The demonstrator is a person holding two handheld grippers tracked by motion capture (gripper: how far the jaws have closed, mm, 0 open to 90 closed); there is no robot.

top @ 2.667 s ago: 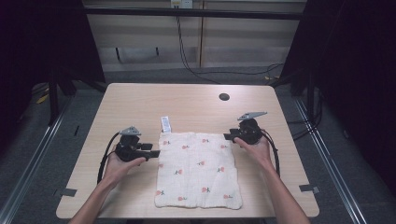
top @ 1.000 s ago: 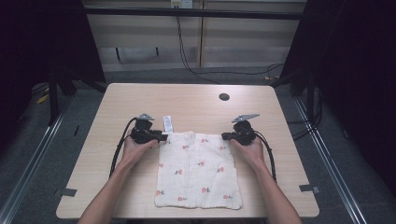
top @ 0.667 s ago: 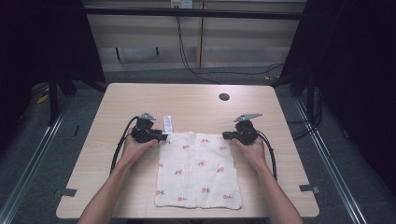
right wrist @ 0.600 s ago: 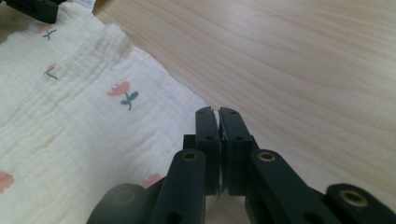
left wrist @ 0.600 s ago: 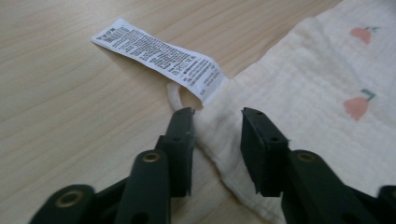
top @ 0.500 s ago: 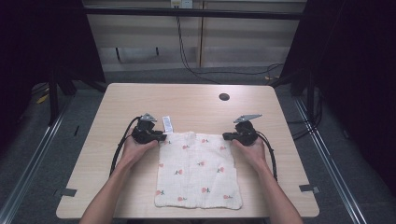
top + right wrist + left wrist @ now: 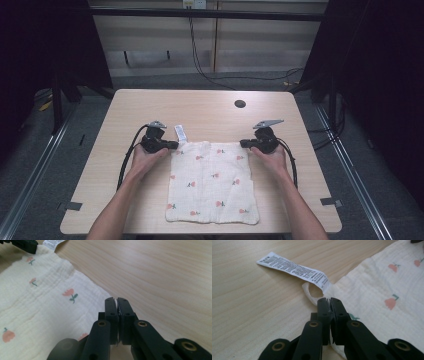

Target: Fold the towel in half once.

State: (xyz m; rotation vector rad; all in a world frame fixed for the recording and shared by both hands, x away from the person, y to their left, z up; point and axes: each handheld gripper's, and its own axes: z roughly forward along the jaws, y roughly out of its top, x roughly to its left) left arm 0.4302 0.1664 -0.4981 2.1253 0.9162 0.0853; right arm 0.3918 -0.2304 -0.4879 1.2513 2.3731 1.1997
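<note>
A cream cloth [image 7: 212, 182] printed with small red flowers lies flat on the wooden table [image 7: 210, 107]. A white care label [image 7: 180, 133] sticks out from its far left corner. My left gripper [image 7: 175, 145] sits at that corner; its jaws have just been closing and now stand shut, pinching the cloth's edge [image 7: 387, 285] beside the label [image 7: 292, 268]. The left gripper's tips [image 7: 330, 300] press together on the fabric. My right gripper [image 7: 242, 143] is shut on the far right corner, its tips [image 7: 116, 300] clamped on the cloth [image 7: 37, 302].
A dark round hole [image 7: 240, 104] lies in the table's far right part. Bare wood spreads beyond the cloth and to both sides. Cables loop back from each gripper along the forearms. Tape marks [image 7: 74, 205] sit near the front corners.
Since the earliest frame my left gripper has moved right and farther away to the cloth's far left corner. Over the last second both hands have kept still.
</note>
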